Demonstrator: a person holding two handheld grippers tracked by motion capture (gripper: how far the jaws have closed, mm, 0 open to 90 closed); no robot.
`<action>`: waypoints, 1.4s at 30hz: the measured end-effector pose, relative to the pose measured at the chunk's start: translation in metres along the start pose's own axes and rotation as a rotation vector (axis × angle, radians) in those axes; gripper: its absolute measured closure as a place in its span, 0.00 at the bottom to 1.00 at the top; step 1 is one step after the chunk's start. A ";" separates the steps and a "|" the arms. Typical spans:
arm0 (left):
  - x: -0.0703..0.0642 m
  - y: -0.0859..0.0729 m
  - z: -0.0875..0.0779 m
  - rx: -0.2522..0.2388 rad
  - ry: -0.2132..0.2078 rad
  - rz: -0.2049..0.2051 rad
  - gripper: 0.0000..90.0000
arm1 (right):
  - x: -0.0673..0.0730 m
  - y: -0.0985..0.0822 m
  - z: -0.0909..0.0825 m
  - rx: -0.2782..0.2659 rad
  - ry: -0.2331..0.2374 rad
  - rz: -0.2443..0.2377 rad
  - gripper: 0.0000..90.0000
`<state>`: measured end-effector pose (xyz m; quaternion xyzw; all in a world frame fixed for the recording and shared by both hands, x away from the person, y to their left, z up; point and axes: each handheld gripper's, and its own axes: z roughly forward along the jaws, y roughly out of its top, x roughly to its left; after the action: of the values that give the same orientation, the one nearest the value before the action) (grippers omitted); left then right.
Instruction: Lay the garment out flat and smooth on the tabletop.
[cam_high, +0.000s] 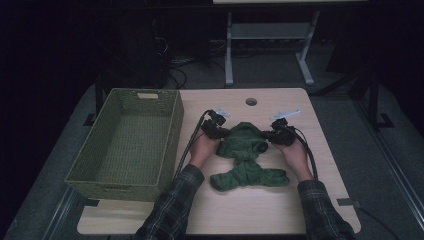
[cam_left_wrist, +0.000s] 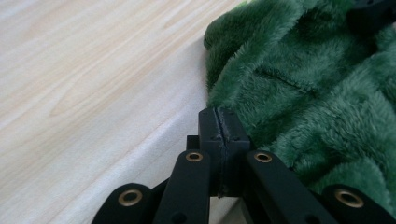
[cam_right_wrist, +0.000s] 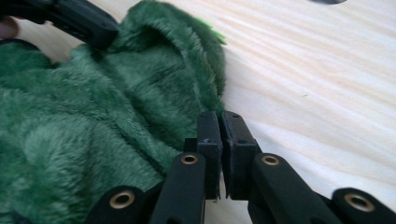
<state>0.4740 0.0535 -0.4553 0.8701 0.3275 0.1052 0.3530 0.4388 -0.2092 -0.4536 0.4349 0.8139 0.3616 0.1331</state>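
A green fuzzy cloth (cam_high: 245, 155) lies crumpled on the wooden table (cam_high: 240, 215), its lower part stretched out to the right. My left gripper (cam_high: 223, 134) lies at the cloth's upper left edge and my right gripper (cam_high: 266, 141) at its upper right edge, each in a hand. In the left gripper view the jaws (cam_left_wrist: 218, 114) are pressed together, with the cloth (cam_left_wrist: 317, 84) touching their right side and no fabric seen between the pads. In the right gripper view the jaws (cam_right_wrist: 220, 116) stand shut with a thin slit, and the cloth (cam_right_wrist: 93, 121) is against their left side.
A green woven basket (cam_high: 172, 140) stands on the table's left side, close to my left forearm. A round cable hole (cam_high: 251, 101) sits near the table's far edge. Beyond the table, a white desk frame (cam_high: 230, 55) stands on the dark floor.
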 end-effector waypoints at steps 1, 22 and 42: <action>0.001 -0.001 -0.003 -0.020 0.009 -0.003 1.00 | -0.001 0.000 -0.001 -0.010 -0.002 0.005 0.96; 0.012 -0.015 -0.024 -0.115 0.027 -0.085 0.80 | -0.022 -0.009 -0.010 -0.066 -0.018 0.112 0.74; -0.037 -0.032 -0.079 -0.111 -0.047 -0.002 0.42 | 0.005 -0.018 -0.072 -0.080 -0.012 0.052 0.50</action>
<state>0.3973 0.0901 -0.4173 0.8511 0.3138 0.1023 0.4083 0.3869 -0.2455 -0.4149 0.4524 0.7864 0.3946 0.1456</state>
